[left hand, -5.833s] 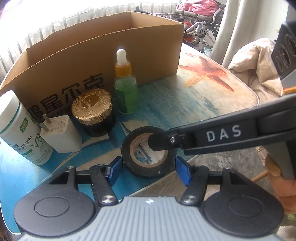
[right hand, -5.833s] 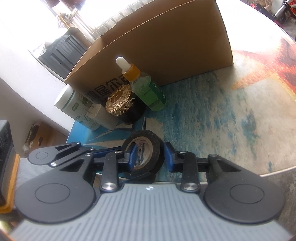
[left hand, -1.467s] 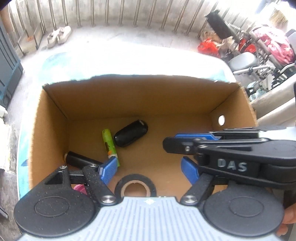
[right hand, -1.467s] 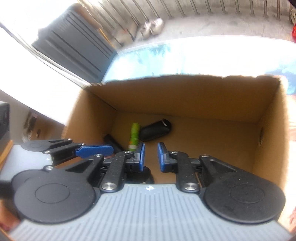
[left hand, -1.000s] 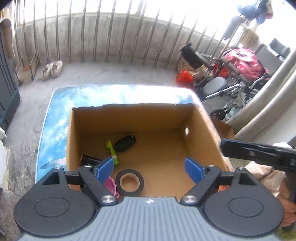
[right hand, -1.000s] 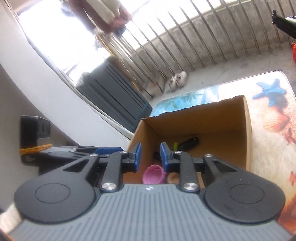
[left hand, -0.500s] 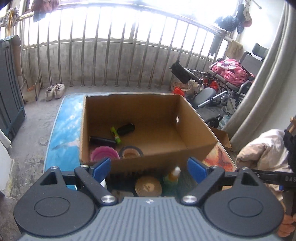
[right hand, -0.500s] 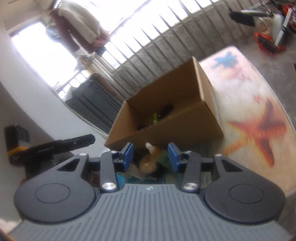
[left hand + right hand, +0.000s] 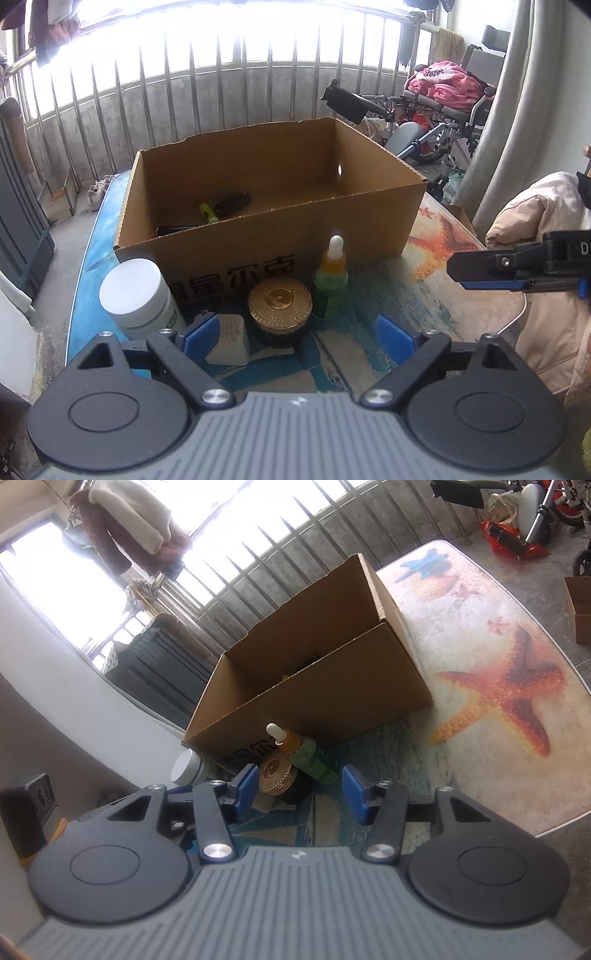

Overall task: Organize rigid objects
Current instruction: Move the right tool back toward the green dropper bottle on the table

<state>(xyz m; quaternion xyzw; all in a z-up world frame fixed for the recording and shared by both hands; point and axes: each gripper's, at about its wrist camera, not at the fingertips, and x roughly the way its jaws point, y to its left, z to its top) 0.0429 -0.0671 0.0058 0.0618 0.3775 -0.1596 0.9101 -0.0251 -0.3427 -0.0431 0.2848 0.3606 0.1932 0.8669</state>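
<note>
An open cardboard box [image 9: 229,243] [image 9: 332,698] stands on the table; a green tube [image 9: 208,212] and dark objects lie inside. In front of it stand a white bottle [image 9: 138,295], a white charger plug [image 9: 231,339], a gold-lidded black jar [image 9: 279,304] [image 9: 277,771] and a green dropper bottle [image 9: 331,284] [image 9: 314,758]. My left gripper [image 9: 299,338] hangs open just short of the jar and plug, holding nothing. My right gripper [image 9: 300,790] has its jaws opening, empty, with the jar and dropper bottle seen beyond the gap. Its fingers [image 9: 495,267] show at the right in the left wrist view.
The table [image 9: 498,720] bears a sea print with an orange starfish [image 9: 506,690]. A beige padded cloth [image 9: 546,266] lies by its right edge. Railings, a wheelchair and a second small box [image 9: 580,605] on the floor lie beyond.
Both grippers pulled back from above the box and sank to table level in front of it. The tape roll stayed in the box. The right jaws spread apart.
</note>
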